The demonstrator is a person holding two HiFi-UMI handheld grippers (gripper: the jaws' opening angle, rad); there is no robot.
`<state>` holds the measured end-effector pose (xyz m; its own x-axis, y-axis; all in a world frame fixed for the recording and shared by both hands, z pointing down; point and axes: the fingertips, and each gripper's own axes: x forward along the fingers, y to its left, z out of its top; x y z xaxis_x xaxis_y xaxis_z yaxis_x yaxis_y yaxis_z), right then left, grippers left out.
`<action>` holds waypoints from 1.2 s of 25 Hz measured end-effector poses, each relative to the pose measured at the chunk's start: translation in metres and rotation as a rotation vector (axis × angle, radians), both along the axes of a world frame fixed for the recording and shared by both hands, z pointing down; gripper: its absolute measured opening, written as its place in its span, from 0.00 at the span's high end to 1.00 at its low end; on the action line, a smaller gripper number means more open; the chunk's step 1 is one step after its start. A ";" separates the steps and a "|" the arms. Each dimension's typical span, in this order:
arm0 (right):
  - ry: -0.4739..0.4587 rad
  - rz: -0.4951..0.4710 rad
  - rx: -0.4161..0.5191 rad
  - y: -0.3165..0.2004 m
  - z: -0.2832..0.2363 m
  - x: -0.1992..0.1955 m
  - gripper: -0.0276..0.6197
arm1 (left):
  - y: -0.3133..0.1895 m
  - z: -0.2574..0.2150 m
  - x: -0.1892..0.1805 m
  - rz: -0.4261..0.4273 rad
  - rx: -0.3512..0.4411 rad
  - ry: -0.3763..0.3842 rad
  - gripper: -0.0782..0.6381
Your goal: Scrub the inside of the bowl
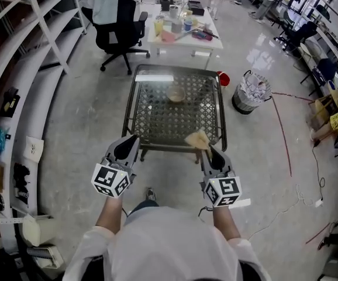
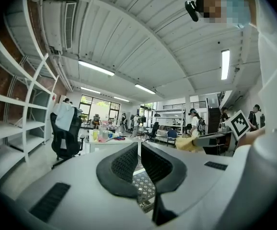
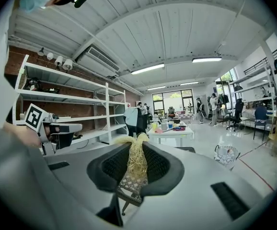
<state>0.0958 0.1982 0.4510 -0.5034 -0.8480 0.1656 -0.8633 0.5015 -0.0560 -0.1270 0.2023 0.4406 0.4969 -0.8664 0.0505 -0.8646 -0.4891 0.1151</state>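
A workshop with a pale polished floor spreads below. White shelves run down the left wall, and a black chair draped with a light cloth stands near them. A cluttered white table stands beside the chair.

The left gripper hovers at the near left corner of a metal lattice table. In the left gripper view its jaws are pressed together at the tips, with nothing between them.

The bowl sits upright on the far half of the lattice table, about mid-width. It is well apart from both grippers.

The right gripper is over the near right edge of that table. Its jaws are clenched on a yellowish mesh scrubber. The right gripper view shows the fibres of the scrubber pinched between the pads and sticking out past the tips.

A red cup stands on the floor just past the table's far right corner. A wire bin lined with plastic stands farther right.
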 end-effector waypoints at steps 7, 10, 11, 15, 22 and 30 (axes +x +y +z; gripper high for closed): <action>-0.006 0.066 0.005 -0.040 0.002 -0.018 0.82 | -0.052 0.005 -0.017 0.070 -0.004 -0.004 0.83; -0.003 0.081 0.002 -0.057 0.003 -0.020 0.82 | -0.073 0.011 -0.020 0.078 -0.020 0.003 0.83; 0.001 0.081 0.002 -0.061 0.003 -0.019 0.82 | -0.078 0.013 -0.018 0.080 -0.026 0.008 0.83; 0.009 0.076 -0.003 -0.083 0.005 -0.007 0.82 | -0.099 0.020 -0.004 0.084 -0.042 0.007 0.83; 0.019 0.013 -0.020 -0.138 0.008 0.012 0.82 | -0.149 0.015 0.021 0.047 -0.041 0.000 0.83; 0.033 -0.064 -0.008 -0.189 0.005 0.030 0.82 | -0.188 0.015 0.039 -0.018 -0.044 -0.007 0.83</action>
<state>0.1261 0.0095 0.4564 -0.5503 -0.8131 0.1897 -0.8312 0.5551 -0.0320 -0.0878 0.0140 0.4554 0.4809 -0.8720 0.0920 -0.8740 -0.4682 0.1302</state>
